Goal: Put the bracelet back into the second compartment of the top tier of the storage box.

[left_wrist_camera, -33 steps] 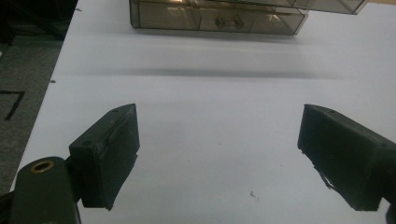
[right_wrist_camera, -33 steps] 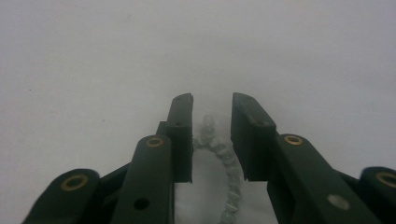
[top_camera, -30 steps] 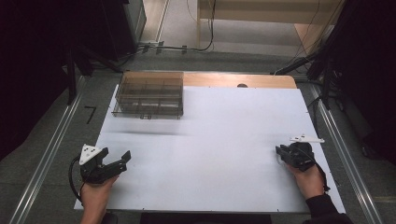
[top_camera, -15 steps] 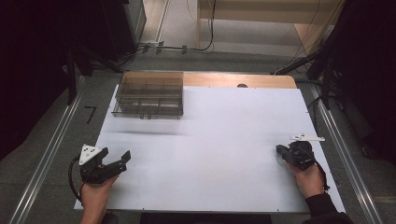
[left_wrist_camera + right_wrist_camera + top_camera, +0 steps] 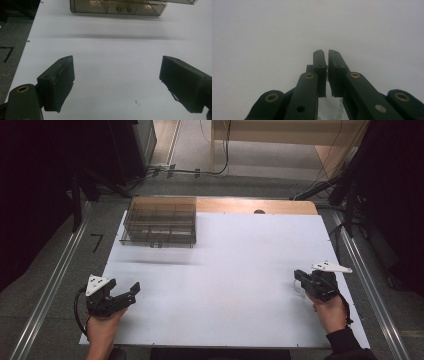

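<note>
A: Where was the box [image 5: 159, 221] vs the left gripper [image 5: 117, 82]?
B: Far corner of table [image 5: 240, 285], well apart. Left jaws spread wide; right gripper [image 5: 325, 53] pressed together, empty.
A: Changes since before?
B: None, both stayed put.

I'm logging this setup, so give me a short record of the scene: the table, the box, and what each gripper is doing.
table: white sheet over a wooden top
box: clear compartment box, far left of the sheet
box contents: cannot tell
left gripper: near left of the sheet, jaws wide apart, nothing between them
right gripper: near right, jaws together, holding nothing
</note>
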Demonstrator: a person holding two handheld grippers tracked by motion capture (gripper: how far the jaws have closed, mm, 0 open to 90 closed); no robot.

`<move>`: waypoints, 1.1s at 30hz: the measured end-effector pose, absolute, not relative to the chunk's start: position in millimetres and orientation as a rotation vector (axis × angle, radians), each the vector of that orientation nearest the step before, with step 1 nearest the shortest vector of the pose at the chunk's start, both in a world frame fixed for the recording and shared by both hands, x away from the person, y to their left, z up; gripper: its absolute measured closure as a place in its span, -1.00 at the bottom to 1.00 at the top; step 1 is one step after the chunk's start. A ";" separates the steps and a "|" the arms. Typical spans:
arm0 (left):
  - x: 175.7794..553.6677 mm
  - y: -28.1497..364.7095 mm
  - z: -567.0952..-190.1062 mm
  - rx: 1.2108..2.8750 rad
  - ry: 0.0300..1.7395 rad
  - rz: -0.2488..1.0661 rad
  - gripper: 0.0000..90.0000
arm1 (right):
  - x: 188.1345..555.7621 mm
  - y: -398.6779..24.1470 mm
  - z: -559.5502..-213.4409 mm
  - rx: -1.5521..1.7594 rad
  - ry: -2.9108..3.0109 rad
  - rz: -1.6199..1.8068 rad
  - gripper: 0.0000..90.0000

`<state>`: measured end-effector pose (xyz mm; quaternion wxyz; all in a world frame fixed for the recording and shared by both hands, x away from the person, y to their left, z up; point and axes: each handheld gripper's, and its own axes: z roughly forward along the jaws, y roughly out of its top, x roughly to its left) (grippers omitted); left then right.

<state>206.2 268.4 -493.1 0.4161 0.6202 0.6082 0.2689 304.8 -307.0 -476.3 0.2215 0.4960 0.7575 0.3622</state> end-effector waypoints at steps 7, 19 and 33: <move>205.3 268.0 -493.4 1.554 1.528 0.681 -0.71 | 299.0 -290.3 -463.7 1.299 2.105 1.031 0.83; 205.1 268.5 -493.4 1.552 1.528 0.680 -0.71 | 299.0 -262.2 -447.5 1.211 2.134 1.088 0.84; 205.2 268.7 -493.4 1.553 1.526 0.680 -0.71 | 308.5 -230.0 -432.4 1.130 2.153 1.152 0.84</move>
